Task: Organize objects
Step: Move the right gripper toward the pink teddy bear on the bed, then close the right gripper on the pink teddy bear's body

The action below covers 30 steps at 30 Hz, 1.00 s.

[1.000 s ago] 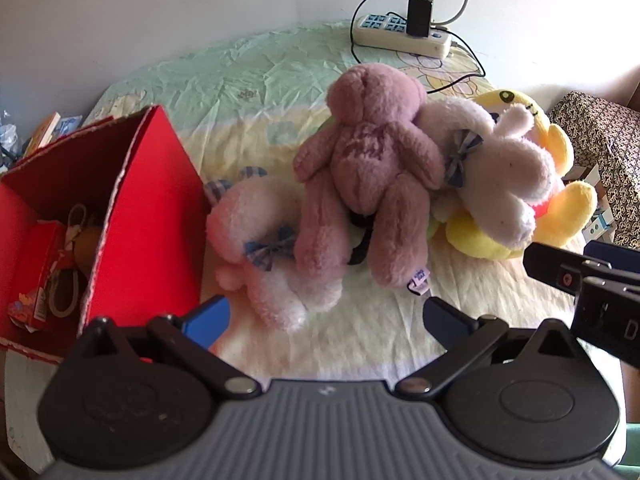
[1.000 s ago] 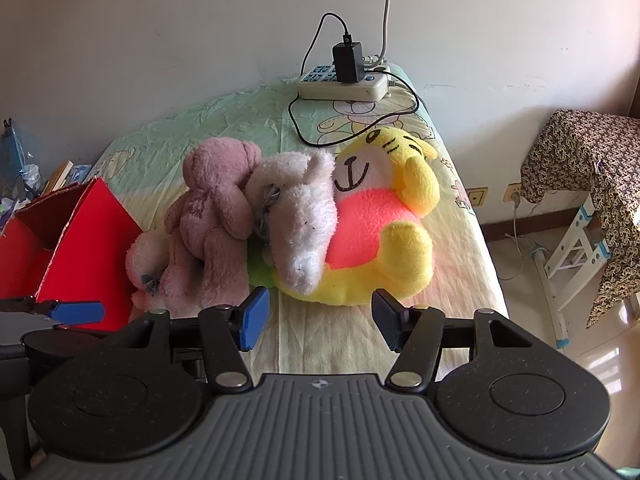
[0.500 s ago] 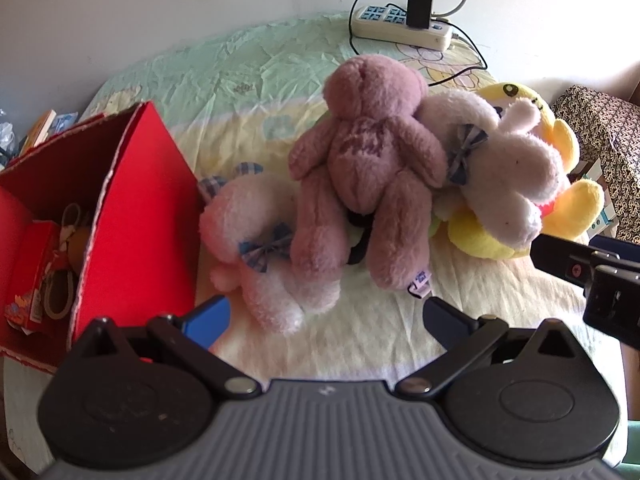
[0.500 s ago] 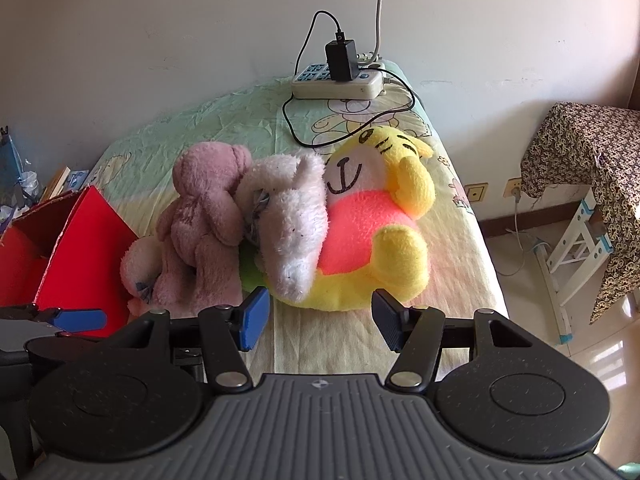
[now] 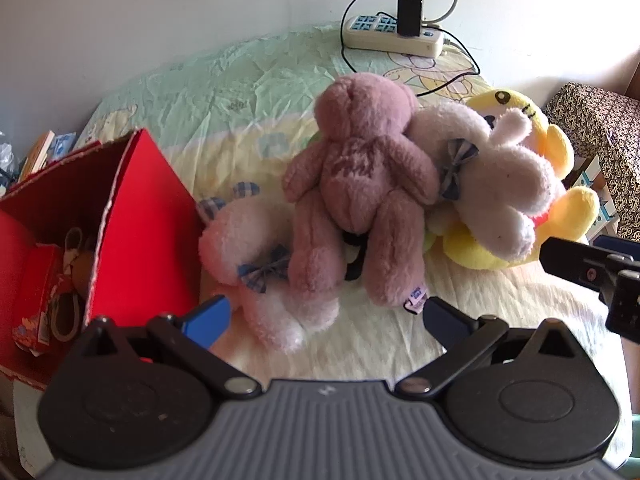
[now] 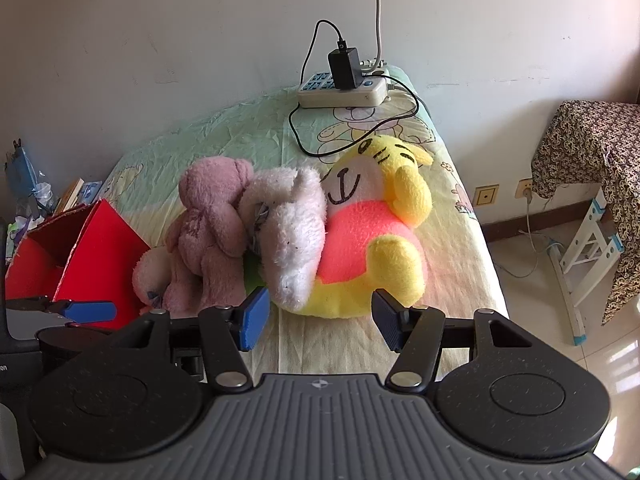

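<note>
Left claw: fingers spread wide, nothing between them, held over the near edge of the bed.
Right claw: fingers apart, empty, also over the near edge of the bed; its tip shows at the right margin of the left wrist view.

1. Pale pink plush: just ahead of the left claw, nearest its left finger. Lies on the sheet, checked blue bow on the neck, touching the box.
2. Red box: left of the left claw, beside its left finger. Open top, flaps up; a cord and small red packets lie inside. In the right wrist view it stands far left, behind the left claw's blue fingertip.
3. Mauve bear: straight ahead of the left claw, past the pale pink plush. Face down, legs pointing at the claw, one leg across the pale pink plush, a tag on the right foot near the right finger.
4. White plush: ahead of the right claw, just past its left finger. Leans between the bear and the yellow plush, touching both.
5. Yellow plush: directly ahead of the right claw. On its back, pink belly up, face toward the wall.
6. Power strip: far ahead of both claws, at the wall end of the bed, a black charger plugged in, black cable looping toward the yellow plush.
</note>
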Available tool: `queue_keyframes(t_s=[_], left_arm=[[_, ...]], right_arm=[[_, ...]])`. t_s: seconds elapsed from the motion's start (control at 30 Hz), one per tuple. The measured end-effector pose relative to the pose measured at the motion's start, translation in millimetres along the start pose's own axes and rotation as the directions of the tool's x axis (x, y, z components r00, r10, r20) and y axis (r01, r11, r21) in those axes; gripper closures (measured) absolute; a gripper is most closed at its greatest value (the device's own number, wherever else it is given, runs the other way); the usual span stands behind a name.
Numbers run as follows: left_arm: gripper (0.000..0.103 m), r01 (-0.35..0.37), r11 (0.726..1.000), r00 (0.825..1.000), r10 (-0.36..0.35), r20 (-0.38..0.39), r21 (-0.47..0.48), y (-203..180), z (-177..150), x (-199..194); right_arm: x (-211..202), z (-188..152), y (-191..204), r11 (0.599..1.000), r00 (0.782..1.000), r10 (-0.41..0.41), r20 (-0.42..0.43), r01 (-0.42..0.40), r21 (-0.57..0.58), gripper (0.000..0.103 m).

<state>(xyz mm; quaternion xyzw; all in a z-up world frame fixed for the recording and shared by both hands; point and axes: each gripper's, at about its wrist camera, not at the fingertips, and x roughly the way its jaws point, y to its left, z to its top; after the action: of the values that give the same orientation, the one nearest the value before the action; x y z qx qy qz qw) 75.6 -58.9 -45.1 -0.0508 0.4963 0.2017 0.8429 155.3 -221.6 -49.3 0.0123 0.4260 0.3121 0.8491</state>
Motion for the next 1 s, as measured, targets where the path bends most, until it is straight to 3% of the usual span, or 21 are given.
queue_keyframes(t_s=[0.27,0.57,0.77,1.0], left_arm=[[0.001,0.005,0.999,1.000,-0.005,0.008,0.044,-10,10,0],[0.001,-0.001,0.999,1.000,0.000,0.026,0.042,-13,26,-1],[0.001,0.000,1.000,0.999,-0.001,0.035,0.018,-5,33,9],[0.004,0.088,0.996,0.994,-0.088,0.070,0.015,5,27,21]], right_arm=[[-8,14,-9,0.999,0.999,0.037,0.022,-0.037,0.009,0.049],[-3,37,-11,0.991,0.991,0.132,0.034,-0.133,0.014,0.060],[6,57,-5,0.970,0.970,0.241,0.033,-0.242,0.013,0.062],[34,69,11,0.945,0.944,0.328,-0.026,-0.328,-0.012,0.066]])
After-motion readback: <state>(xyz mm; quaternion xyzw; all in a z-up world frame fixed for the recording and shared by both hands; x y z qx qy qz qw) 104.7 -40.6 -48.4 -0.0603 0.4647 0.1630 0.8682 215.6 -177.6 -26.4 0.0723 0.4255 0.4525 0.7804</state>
